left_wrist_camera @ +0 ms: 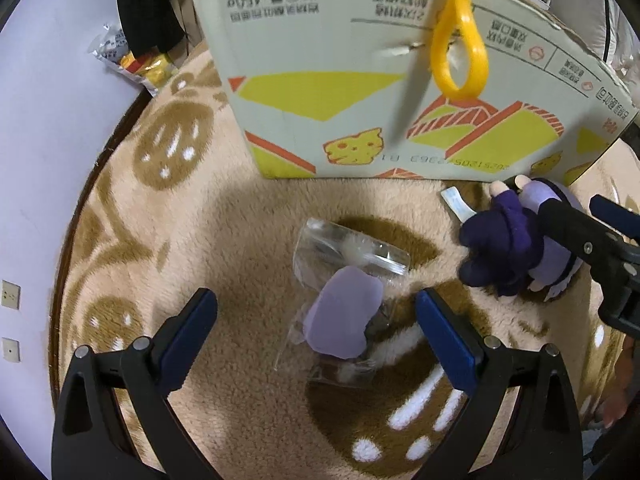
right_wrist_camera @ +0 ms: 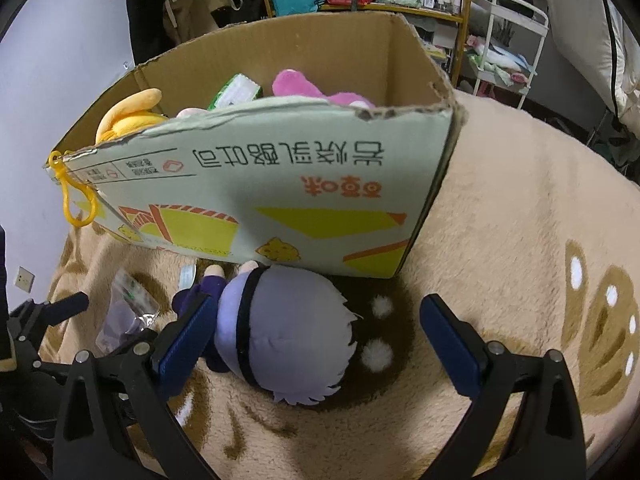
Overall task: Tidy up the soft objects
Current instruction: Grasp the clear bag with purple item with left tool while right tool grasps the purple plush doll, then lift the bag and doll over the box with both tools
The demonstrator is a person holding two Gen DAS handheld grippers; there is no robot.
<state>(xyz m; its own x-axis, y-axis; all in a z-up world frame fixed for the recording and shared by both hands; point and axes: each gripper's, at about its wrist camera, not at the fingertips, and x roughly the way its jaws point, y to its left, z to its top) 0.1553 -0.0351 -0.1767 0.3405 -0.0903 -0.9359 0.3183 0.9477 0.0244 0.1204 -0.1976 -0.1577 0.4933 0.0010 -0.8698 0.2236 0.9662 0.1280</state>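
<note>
**Both grippers poised over loose soft things**

Low in each frame, both grippers gape, holding nothing. The left gripper (left_wrist_camera: 316, 332) straddles a bagged lilac piece (left_wrist_camera: 342, 320) at centre; the right gripper (right_wrist_camera: 316, 340) brackets a purple-haired plush doll (right_wrist_camera: 280, 332), probably for lifting. Beyond, upper frame, the cardboard box (right_wrist_camera: 280, 184) (already holding plushies) waits on the blanket (right_wrist_camera: 520, 240).

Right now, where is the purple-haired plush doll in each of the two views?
Left wrist view: the plush doll lies at the right edge on the blanket, below the cardboard box, with the right gripper reaching over it.
Right wrist view: the doll lies at lower centre, between the open fingers of the right gripper, its head nearest the camera.
Shared landmark: the yellow clip hanging on the box.
</note>
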